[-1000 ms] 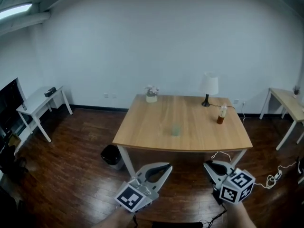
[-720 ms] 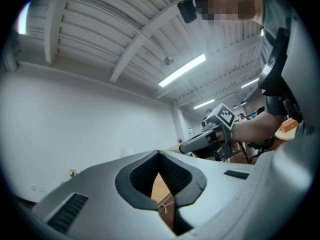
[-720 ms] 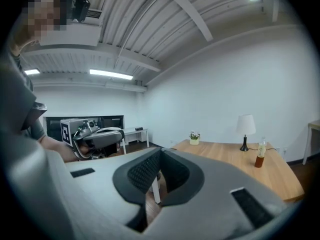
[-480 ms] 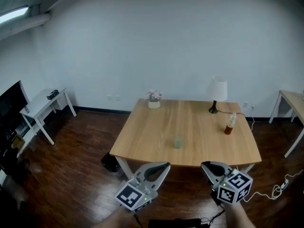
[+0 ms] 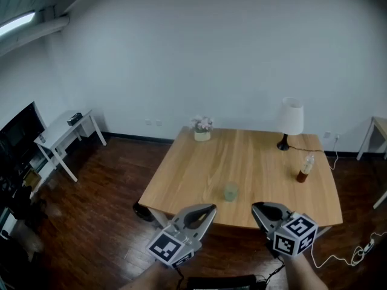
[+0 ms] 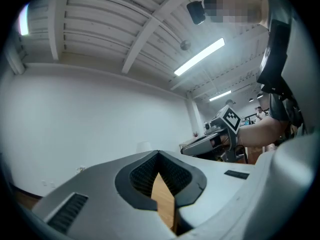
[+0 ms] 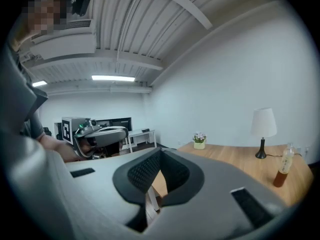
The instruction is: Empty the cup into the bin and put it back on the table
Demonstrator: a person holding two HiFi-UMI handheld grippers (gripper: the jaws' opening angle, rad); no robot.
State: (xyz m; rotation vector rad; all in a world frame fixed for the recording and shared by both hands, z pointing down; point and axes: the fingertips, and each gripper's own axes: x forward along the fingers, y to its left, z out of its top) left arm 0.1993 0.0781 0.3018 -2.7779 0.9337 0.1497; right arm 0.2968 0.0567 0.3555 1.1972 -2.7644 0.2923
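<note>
A small translucent greenish cup (image 5: 230, 191) stands near the front edge of the wooden table (image 5: 199, 162). A black bin (image 5: 139, 211) sits on the floor by the table's front left leg, partly hidden under the tabletop. My left gripper (image 5: 212, 209) is held low in front of the table, left of the cup, with its jaws shut and nothing in them. My right gripper (image 5: 254, 206) hovers to the right of the cup, also shut and empty. Neither touches the cup. In the right gripper view the jaws (image 7: 160, 152) meet at the tip, and the cup is hidden there.
On the table stand a white lamp (image 5: 292, 119), a brown bottle (image 5: 304, 169) and a small flower pot (image 5: 202, 127). A white side table (image 5: 66, 128) and a dark screen (image 5: 18, 135) are at the left wall. Cables lie on the dark wooden floor (image 5: 91, 222) at right.
The table and cup have come nearer and lower in the head view as both grippers moved toward them. Both grippers stay shut and empty.
</note>
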